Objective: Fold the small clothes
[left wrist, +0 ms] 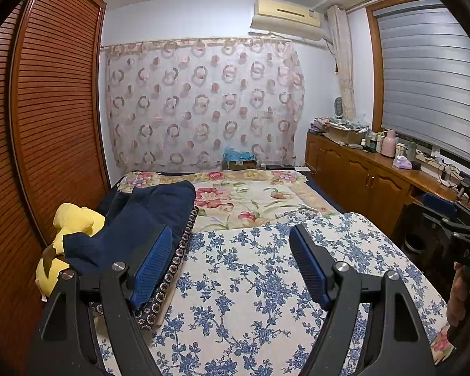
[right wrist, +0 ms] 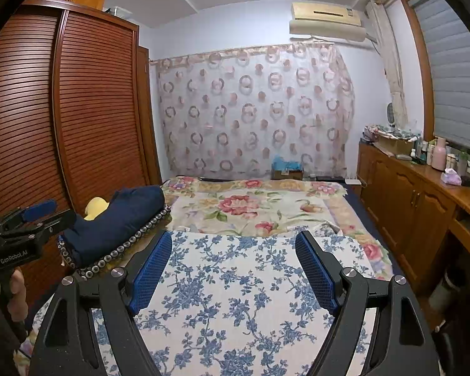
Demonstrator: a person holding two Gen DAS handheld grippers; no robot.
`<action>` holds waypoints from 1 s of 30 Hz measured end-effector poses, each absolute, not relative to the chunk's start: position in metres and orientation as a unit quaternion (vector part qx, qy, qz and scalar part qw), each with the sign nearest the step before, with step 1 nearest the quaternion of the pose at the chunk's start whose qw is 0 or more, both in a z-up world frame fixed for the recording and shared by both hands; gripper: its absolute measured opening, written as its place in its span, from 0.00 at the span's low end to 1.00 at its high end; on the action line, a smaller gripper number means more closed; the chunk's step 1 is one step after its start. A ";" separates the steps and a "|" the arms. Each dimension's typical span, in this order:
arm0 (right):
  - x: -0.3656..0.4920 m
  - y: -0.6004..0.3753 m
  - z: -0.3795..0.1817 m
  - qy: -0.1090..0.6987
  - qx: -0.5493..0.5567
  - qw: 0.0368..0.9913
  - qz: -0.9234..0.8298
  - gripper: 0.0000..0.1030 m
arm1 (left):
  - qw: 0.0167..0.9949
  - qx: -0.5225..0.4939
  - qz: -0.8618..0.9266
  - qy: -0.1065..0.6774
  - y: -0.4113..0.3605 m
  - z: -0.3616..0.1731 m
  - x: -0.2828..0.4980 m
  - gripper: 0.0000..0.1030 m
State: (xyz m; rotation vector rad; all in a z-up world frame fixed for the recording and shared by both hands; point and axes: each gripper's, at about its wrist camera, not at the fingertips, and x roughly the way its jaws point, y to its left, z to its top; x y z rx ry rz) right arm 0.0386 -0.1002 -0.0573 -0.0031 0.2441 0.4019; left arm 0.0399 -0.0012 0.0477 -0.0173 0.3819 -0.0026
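Left wrist view: left gripper (left wrist: pixel 232 260) & right gripper (right wrist: pixel 235 266) both spread wide, holding nothing, above blue-floral cloth (left wrist: pixel 250 282). Navy garment (left wrist: pixel 134 219) heaped left of it; imo pinch corners, not bulk.

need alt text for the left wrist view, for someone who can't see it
The left gripper, jaws open and empty, hangs above a blue-flowered cloth spread on a bed. A dark blue garment and a yellow plush toy lie at the left; the right gripper shows at the right edge.
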 end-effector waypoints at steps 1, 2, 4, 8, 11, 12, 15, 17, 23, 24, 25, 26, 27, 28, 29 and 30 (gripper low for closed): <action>0.039 -0.101 -0.056 0.121 -0.002 0.973 0.199 0.80 | 0.982 -0.009 -0.002 0.190 -0.001 0.048 0.040 0.76; 0.038 -0.102 -0.056 0.120 -0.002 0.973 0.198 0.80 | 0.982 -0.009 -0.001 0.189 -0.001 0.048 0.040 0.76; 0.037 -0.104 -0.055 0.120 -0.001 0.973 0.199 0.80 | 0.982 -0.009 -0.001 0.189 -0.001 0.048 0.040 0.76; 0.036 -0.105 -0.057 0.119 -0.003 0.973 0.200 0.80 | 0.982 -0.009 -0.001 0.189 -0.001 0.048 0.040 0.76; 0.035 -0.105 -0.057 0.119 -0.003 0.973 0.199 0.80 | 0.982 -0.008 -0.001 0.189 -0.001 0.047 0.040 0.76; 0.035 -0.105 -0.057 0.119 -0.003 0.972 0.200 0.80 | 0.982 -0.008 -0.001 0.188 -0.001 0.047 0.040 0.76; 0.035 -0.106 -0.058 0.118 -0.004 0.973 0.201 0.80 | 0.982 -0.009 -0.002 0.188 -0.001 0.047 0.040 0.76; 0.035 -0.106 -0.057 0.118 -0.004 0.972 0.201 0.80 | 0.982 -0.007 -0.001 0.187 -0.001 0.046 0.039 0.76; 0.037 -0.111 -0.057 0.119 -0.006 0.972 0.201 0.80 | 0.982 -0.008 -0.001 0.187 0.000 0.046 0.040 0.76; 0.036 -0.111 -0.058 0.119 -0.006 0.972 0.202 0.80 | 0.982 -0.008 -0.001 0.187 0.001 0.046 0.040 0.76; 0.036 -0.113 -0.058 0.119 -0.005 0.972 0.202 0.80 | 0.982 -0.008 -0.001 0.187 0.000 0.046 0.040 0.76; 0.037 -0.114 -0.057 0.119 -0.005 0.972 0.202 0.80 | 0.982 -0.007 -0.001 0.187 0.000 0.045 0.040 0.76; 0.037 -0.115 -0.058 0.119 -0.006 0.972 0.203 0.80 | 0.982 -0.007 -0.001 0.187 0.001 0.045 0.040 0.76; 0.037 -0.115 -0.057 0.119 -0.005 0.972 0.203 0.80 | 0.982 -0.008 -0.001 0.187 0.000 0.045 0.040 0.76; 0.037 -0.116 -0.057 0.119 -0.005 0.972 0.203 0.80 | 0.982 -0.008 -0.002 0.187 0.000 0.045 0.040 0.76; 0.037 -0.116 -0.057 0.118 -0.006 0.972 0.203 0.80 | 0.982 -0.008 -0.002 0.187 0.000 0.044 0.040 0.76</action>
